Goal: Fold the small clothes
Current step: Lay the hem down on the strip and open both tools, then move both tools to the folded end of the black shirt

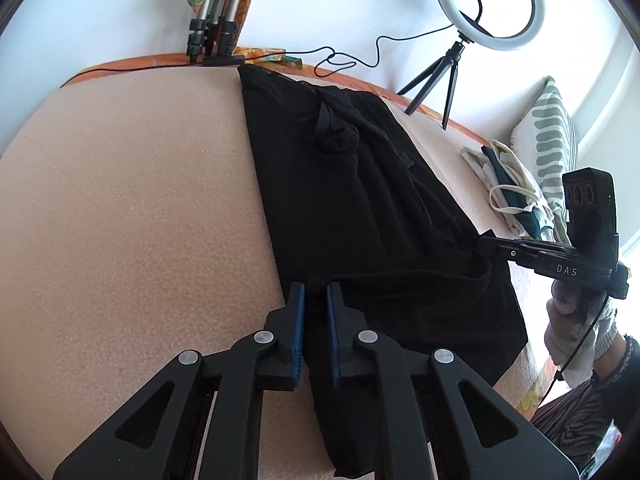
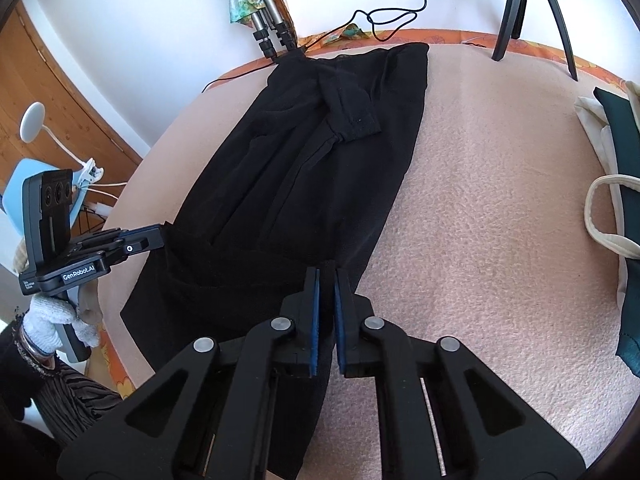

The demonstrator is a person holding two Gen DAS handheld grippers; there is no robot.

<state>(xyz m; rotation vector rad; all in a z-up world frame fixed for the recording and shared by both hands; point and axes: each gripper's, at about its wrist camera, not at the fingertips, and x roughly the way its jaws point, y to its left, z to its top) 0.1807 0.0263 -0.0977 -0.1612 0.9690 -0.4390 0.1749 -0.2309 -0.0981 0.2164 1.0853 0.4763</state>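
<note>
A black garment (image 1: 360, 200) lies in a long narrow strip on the pink blanket (image 1: 140, 200), running away from me. Its near end is lifted. My left gripper (image 1: 316, 290) is shut on the garment's near left corner, with cloth between the blue pads. My right gripper (image 2: 326, 276) is shut on the near right corner of the garment (image 2: 300, 160). The right gripper shows in the left wrist view (image 1: 486, 242) at the cloth's right edge. The left gripper shows in the right wrist view (image 2: 160, 236) at the cloth's left edge.
A ring light on a small tripod (image 1: 486, 4) stands at the far right edge. Tripod legs (image 1: 212, 28) and a cable (image 1: 340, 60) lie at the far edge. A pile of cream and dark green cloth (image 2: 616, 184) lies on the right, by a striped pillow (image 1: 556, 136).
</note>
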